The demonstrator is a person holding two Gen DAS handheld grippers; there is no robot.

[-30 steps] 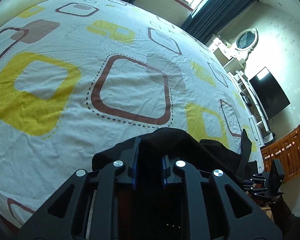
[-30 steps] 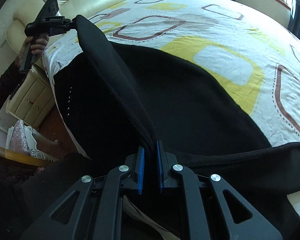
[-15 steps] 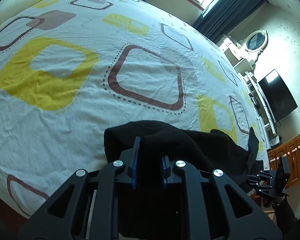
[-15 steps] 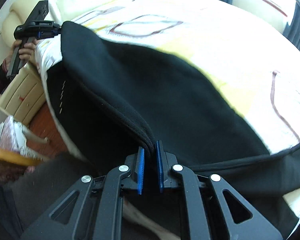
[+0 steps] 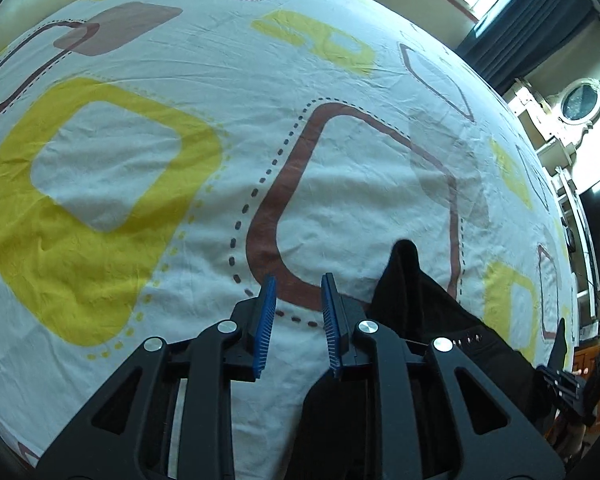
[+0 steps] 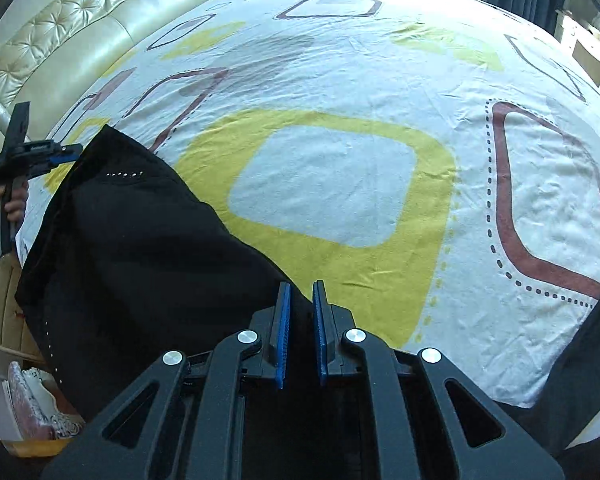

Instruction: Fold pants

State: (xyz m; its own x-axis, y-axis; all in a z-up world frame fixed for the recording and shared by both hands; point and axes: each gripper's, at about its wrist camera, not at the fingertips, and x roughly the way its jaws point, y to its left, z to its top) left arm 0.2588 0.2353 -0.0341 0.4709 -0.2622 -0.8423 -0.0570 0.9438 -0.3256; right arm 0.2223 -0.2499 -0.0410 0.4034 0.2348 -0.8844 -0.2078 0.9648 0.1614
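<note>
My left gripper [image 5: 296, 304] hovers over the bed's white sheet with yellow and brown rounded squares [image 5: 148, 168], its blue-padded fingers [image 5: 266, 320] apart with only sheet between them. The black fabric pants [image 5: 416, 304] lie just to its right on the bed, one corner peaking up. My right gripper [image 6: 300, 312] also has its fingers [image 6: 282, 332] parted, gripping nothing. From there the pants [image 6: 140, 240] spread along the bed's near edge, towards the cream tufted leather headboard [image 6: 80, 28].

Both wrist views hover low over the bed sheet [image 5: 340, 208], sharing the pants [image 6: 140, 240].
</note>
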